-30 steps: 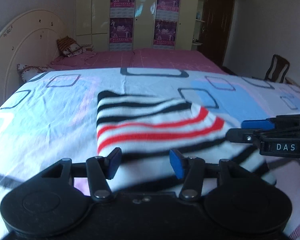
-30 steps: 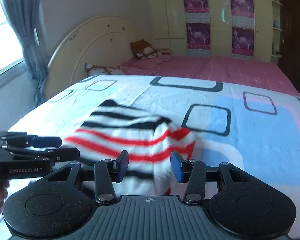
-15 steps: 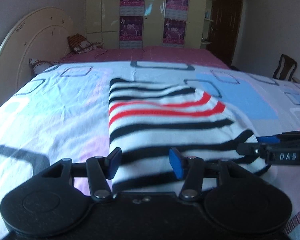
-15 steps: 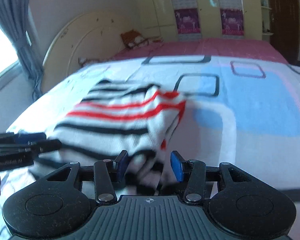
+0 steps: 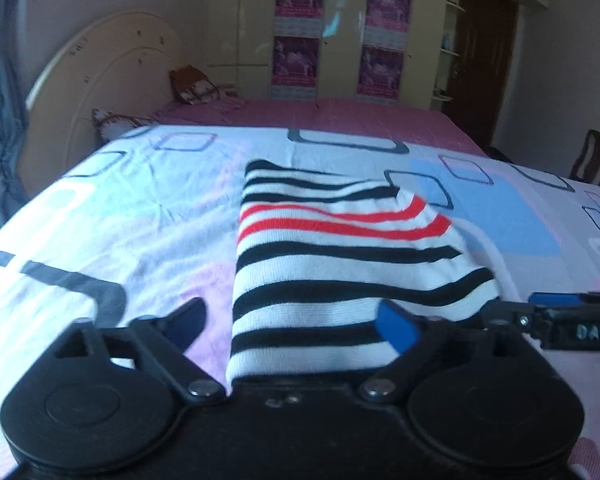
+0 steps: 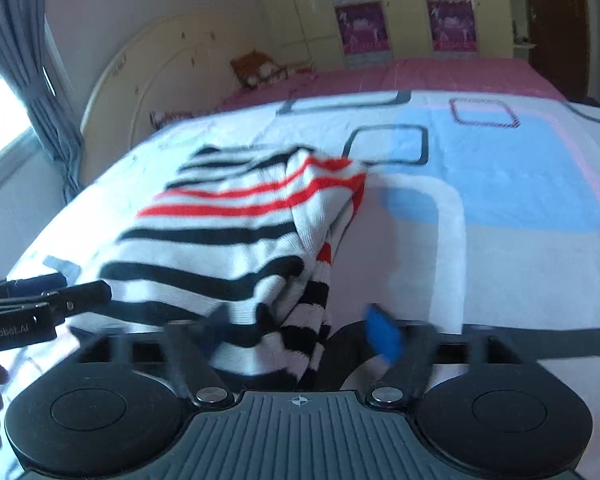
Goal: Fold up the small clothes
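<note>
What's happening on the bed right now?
A person with a gripper in each hand is folding a striped top on the bedsheet. The top lies folded over, its near edge between the fingers of both grippers. The left gripper and right gripper are both open, so neither is clamped on the cloth. The right side of the fold looks bunched.

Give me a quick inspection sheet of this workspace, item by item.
Surface: bed sheet, white with blue and pink patches and dark squares.
Job's things: striped sweater, folded, lying flat on the sheet.
Clutter: nothing seen.
Grippers: left gripper and right gripper, jaws open, at the sweater's near edge.
Cables: nothing seen.
Surroundings: headboard, pillows, wardrobe with posters, chair, curtain.
</note>
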The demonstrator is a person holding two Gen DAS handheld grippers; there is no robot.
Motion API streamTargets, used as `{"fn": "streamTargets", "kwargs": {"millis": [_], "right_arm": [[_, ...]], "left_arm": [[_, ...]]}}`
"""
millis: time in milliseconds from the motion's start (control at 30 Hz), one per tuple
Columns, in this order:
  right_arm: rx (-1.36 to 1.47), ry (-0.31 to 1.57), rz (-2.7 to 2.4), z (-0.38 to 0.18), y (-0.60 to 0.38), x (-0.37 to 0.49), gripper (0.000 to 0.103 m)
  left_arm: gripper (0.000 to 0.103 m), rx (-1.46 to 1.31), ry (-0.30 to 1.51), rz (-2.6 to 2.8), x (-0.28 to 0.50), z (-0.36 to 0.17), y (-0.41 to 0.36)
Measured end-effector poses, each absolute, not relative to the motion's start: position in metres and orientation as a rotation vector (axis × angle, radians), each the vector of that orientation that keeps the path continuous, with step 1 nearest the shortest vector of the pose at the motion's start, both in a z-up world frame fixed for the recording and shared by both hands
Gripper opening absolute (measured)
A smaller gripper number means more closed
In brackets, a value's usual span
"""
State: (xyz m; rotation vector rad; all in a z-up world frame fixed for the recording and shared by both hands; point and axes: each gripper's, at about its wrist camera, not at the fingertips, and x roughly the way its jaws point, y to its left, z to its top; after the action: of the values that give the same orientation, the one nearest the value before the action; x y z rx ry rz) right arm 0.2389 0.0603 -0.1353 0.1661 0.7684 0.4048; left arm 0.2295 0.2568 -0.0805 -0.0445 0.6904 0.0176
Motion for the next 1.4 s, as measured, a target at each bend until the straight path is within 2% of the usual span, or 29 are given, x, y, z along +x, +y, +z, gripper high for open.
{"fn": "streamTargets", "kwargs": {"millis": [200,300,367,433,533,933,1400], "right_arm": [[0.183,0.733,0.46,-0.101,0.049,0.179,0.088],[0.192,0.724,0.495,-0.082,0.037,0.141,0.089],[0.193,0.708,0.513,-0.068,0.029,0.113,0.092],[0.182,0.686,0.517,-0.054,0.022,0.086,0.103],[0.154,0.631,0.508,-0.031,0.015,0.044,0.103],[0.078,0.481,0.336,0.03,0.015,-0.056,0.103],[0.048,0.444,0.335,0.029,0.005,-0.074,0.103]], "left_arm": [[0.103,0.038,0.599,0.048,0.161,-0.033,0.228],[0.103,0.056,0.549,0.034,0.116,-0.01,0.215],[0.103,0.071,0.507,0.063,0.084,0.003,0.207],[0.103,0.064,0.488,0.089,0.059,0.013,0.203],[0.103,0.026,0.556,0.088,0.035,0.022,0.2],[0.103,-0.017,0.574,0.091,-0.02,0.049,0.192],[0.103,-0.036,0.538,0.1,-0.04,0.061,0.179]]}}
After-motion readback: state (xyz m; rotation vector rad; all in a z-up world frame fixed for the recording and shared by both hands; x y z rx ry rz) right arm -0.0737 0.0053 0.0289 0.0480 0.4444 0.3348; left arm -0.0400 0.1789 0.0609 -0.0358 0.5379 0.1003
